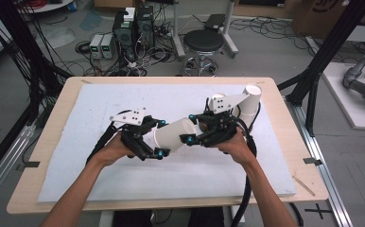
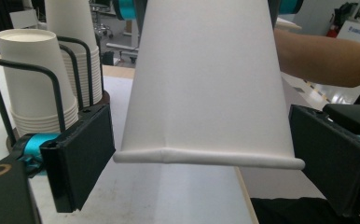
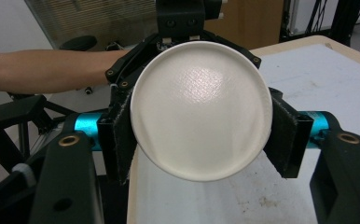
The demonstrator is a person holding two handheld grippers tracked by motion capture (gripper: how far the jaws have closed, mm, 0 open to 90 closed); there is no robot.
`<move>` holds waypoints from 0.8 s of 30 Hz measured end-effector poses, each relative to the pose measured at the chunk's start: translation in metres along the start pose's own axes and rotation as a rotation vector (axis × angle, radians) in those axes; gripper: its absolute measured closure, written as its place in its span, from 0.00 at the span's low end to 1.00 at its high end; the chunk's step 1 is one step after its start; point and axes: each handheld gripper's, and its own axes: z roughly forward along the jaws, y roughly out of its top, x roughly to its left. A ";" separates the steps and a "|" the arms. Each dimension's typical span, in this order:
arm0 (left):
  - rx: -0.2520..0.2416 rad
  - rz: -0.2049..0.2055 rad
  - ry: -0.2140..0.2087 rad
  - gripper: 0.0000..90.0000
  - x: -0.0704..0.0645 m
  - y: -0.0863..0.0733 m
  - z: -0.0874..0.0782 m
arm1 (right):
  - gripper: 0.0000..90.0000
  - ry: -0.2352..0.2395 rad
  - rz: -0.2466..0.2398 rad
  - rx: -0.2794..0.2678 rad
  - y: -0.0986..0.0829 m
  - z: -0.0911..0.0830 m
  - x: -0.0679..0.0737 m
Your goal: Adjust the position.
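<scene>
Beyond table — stool, computers.

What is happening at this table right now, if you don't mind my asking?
A person holds a claw in each hand over a white mat. The right claw is clamped on the narrow bottom end of a single paper cup, held sideways above the mat. The left claw is open around the cup's rim end, not pressing it. Behind them, stacks of cups sit in a black wire holder.
</scene>
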 end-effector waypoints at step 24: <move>0.020 0.026 -0.022 0.31 -0.002 0.001 -0.004 | 0.41 0.021 -0.013 -0.016 -0.002 0.005 0.001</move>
